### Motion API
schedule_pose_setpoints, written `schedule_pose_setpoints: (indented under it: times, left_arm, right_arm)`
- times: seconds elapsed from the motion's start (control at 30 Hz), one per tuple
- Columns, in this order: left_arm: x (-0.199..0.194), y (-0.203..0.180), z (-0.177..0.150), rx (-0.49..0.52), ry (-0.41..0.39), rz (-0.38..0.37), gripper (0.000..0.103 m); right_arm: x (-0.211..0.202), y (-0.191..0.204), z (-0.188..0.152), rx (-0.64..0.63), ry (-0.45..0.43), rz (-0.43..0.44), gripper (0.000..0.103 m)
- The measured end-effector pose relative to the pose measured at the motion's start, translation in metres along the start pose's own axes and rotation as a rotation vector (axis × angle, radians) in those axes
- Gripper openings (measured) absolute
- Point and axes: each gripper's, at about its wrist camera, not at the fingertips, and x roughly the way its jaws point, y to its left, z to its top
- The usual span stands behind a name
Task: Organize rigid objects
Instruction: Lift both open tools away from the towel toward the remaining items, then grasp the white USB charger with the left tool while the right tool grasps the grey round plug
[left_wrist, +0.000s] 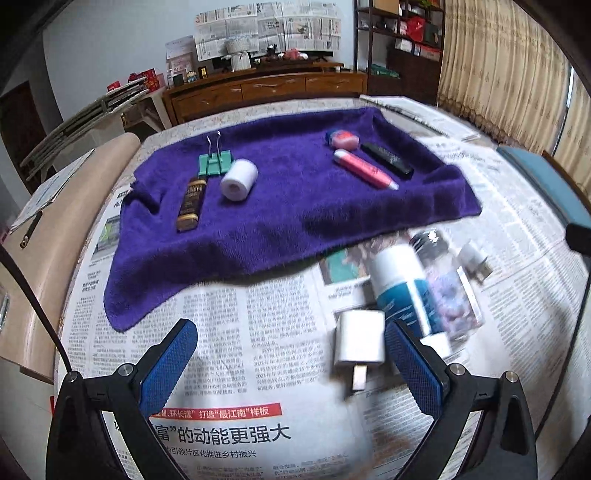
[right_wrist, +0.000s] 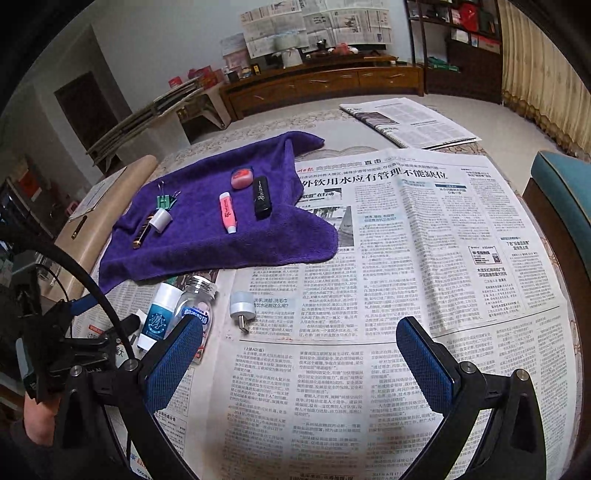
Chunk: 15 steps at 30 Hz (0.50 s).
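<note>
Both jaws wide over newspaper, towel edge beyond.

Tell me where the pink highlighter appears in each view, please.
Left wrist: the pink highlighter lies upper right of centre, on the purple towel, beside the black stick.
Right wrist: the highlighter lies upper left of centre, on the towel, left of the black stick.
Shared landmark: the purple towel.

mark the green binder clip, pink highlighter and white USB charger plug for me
green binder clip (left_wrist: 216, 164): left wrist view, on its green body.
pink highlighter (left_wrist: 364, 170): left wrist view, mid-barrel.
white USB charger plug (left_wrist: 359, 340): left wrist view, on its white block face, above the metal connector.
</note>
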Motion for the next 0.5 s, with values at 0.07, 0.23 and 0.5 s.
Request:
schedule_pose_setpoints:
  times: [0.07, 0.23, 0.5]
  left_arm:
    - [0.005, -0.002, -0.003, 0.019, 0.008, 0.0, 0.103]
    - [0.013, -0.007, -0.008, 0.048, 0.028, -0.002, 0.103]
    - [0.013, -0.011, -0.012, 0.053, 0.022, -0.014, 0.103]
  right_arm:
    - [0.001, 0.003, -0.001, -0.017, 0.005, 0.001, 0.103]
    - [0.007, 0.009, -0.005, -0.041, 0.031, 0.006, 0.103]
    - [0.022, 0.018, -0.009, -0.071, 0.075, -0.004, 0.103]
